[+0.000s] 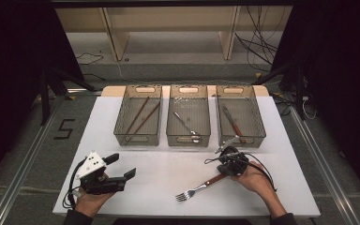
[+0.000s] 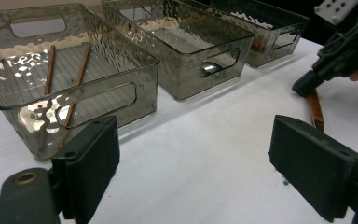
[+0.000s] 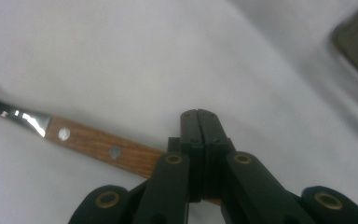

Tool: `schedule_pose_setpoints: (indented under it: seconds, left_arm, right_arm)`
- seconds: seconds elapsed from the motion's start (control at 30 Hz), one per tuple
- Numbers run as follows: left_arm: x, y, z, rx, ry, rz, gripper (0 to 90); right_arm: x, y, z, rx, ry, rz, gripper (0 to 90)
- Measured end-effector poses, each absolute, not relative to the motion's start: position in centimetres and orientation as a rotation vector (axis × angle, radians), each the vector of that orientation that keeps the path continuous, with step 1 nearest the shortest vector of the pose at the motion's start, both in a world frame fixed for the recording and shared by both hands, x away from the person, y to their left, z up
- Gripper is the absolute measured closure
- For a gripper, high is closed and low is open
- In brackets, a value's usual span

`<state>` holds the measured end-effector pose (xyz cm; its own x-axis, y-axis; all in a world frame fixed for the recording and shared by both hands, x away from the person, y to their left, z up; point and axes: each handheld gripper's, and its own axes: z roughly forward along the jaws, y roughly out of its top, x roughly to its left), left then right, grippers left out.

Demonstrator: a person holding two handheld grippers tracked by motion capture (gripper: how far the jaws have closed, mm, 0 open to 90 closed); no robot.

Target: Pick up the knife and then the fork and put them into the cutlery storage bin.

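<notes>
Table [image 1: 136,201]: three bins stand in a row at the far edge. Left gripper [image 1: 122,166]: jaws spread wide, holding nothing. Right gripper [image 1: 223,169]: jaws pressed together on the wooden handle end of the fork [image 1: 198,189] (lying on the table, near side).

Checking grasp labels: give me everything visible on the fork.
The fork has a brown wooden-looking handle with two pale rivets and a shiny metal neck and tines. It lies flat on the white table, in front of the three bins, tines toward the person's side and handle slanting up to the right. The right gripper has its jaws closed on the handle's end; whether the end has left the table cannot be told. Nothing else touches it.
</notes>
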<state>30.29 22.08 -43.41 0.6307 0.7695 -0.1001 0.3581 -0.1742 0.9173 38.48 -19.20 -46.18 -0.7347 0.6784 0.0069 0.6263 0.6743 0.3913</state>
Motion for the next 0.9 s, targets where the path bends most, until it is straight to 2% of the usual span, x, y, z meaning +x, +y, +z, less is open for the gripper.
schedule_pose_setpoints:
  seconds: [0.53,0.67,0.77,0.9]
  left_arm:
    - [30.3,22.0,-43.4,1.779,0.912,0.477,15.8]
    - [30.3,22.0,-43.4,1.779,0.911,0.477,15.8]
    - [30.3,22.0,-43.4,1.781,0.912,0.474,15.8]
    - [30.3,22.0,-43.4,1.782,0.911,0.475,15.8]
  right_arm:
    - [34.9,-20.8,-45.5,1.026,2.821,0.504,90.0]
    - [34.8,-20.9,-44.7,0.962,2.83,0.562,77.1]
    - [34.7,-20.6,-43.9,0.896,2.827,0.591,61.3]
    - [34.5,-20.0,-43.3,0.804,2.852,0.6,46.7]
